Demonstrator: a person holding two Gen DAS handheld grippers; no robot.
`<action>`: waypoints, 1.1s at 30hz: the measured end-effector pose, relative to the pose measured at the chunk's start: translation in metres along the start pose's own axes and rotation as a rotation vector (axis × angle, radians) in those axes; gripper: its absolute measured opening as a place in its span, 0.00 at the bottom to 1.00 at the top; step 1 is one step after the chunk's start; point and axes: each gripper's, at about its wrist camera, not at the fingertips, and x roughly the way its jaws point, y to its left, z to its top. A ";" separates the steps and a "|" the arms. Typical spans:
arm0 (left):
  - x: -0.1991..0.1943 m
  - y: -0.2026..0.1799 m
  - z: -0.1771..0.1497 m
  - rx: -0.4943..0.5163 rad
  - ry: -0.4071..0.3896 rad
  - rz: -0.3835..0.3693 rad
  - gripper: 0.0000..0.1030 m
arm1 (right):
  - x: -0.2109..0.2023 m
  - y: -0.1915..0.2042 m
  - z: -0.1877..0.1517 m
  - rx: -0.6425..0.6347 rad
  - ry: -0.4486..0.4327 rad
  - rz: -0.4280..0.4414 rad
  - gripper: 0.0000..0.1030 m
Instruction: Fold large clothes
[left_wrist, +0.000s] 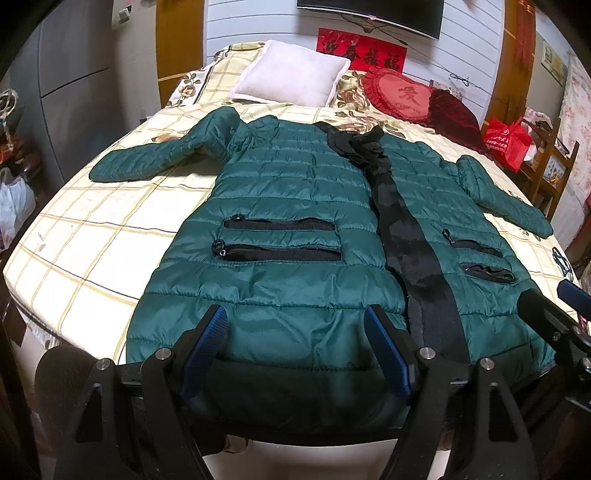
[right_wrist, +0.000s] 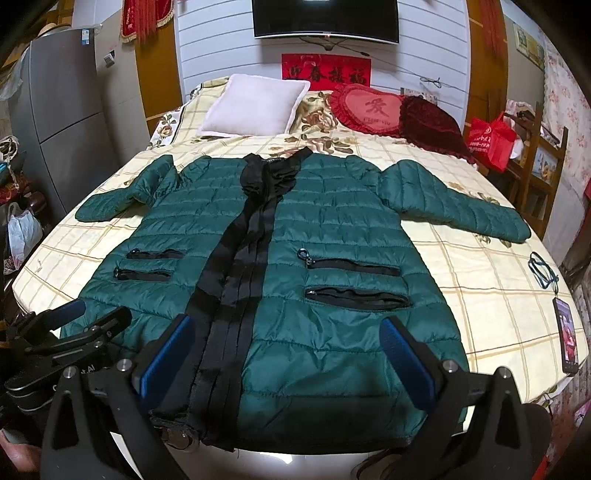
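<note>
A dark green quilted puffer jacket (left_wrist: 288, 206) lay spread flat, front up, across a bed with a cream, yellow-checked, flower-printed cover (left_wrist: 92, 236). Its collar pointed toward twelve o'clock and its hem hung at the near edge of the bed at six o'clock. A black fabric front band (left_wrist: 410, 236) ran from collar to hem. Both sleeves were stretched outward, one toward nine o'clock and one toward three o'clock. Two black zipped pockets sat on each front panel.

The left tool (left_wrist: 297, 350) hovered just over the hem, its blue-padded fingers (left_wrist: 207, 343) spread wide with nothing pinched between them. The right tool (right_wrist: 286, 358) hung over the hem beside the black band, likewise spread wide and empty; in the right wrist view the left tool showed at eight o'clock.

Toward twelve o'clock a pale square pillow (left_wrist: 291, 72) lay on the bed, with a red heart-shaped cushion (left_wrist: 400, 94) and a dark red velvet cushion (left_wrist: 452, 110) toward one o'clock. A black wall-mounted television (right_wrist: 325, 18) hung above a red banner with dark characters (right_wrist: 327, 72). A smartphone (right_wrist: 567, 334) lay on the bed at three o'clock in the right wrist view, with a dark cord (right_wrist: 541, 271) near it.
</note>
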 end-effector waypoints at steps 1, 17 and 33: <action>0.000 0.000 0.000 0.002 0.001 0.001 0.49 | 0.000 0.000 0.000 0.000 0.002 0.001 0.99; 0.000 -0.003 0.003 0.020 -0.011 0.005 0.49 | 0.006 -0.001 -0.002 -0.013 -0.055 0.002 0.99; 0.000 -0.004 0.003 0.025 -0.012 0.007 0.49 | 0.011 -0.001 -0.004 -0.002 -0.088 0.022 0.99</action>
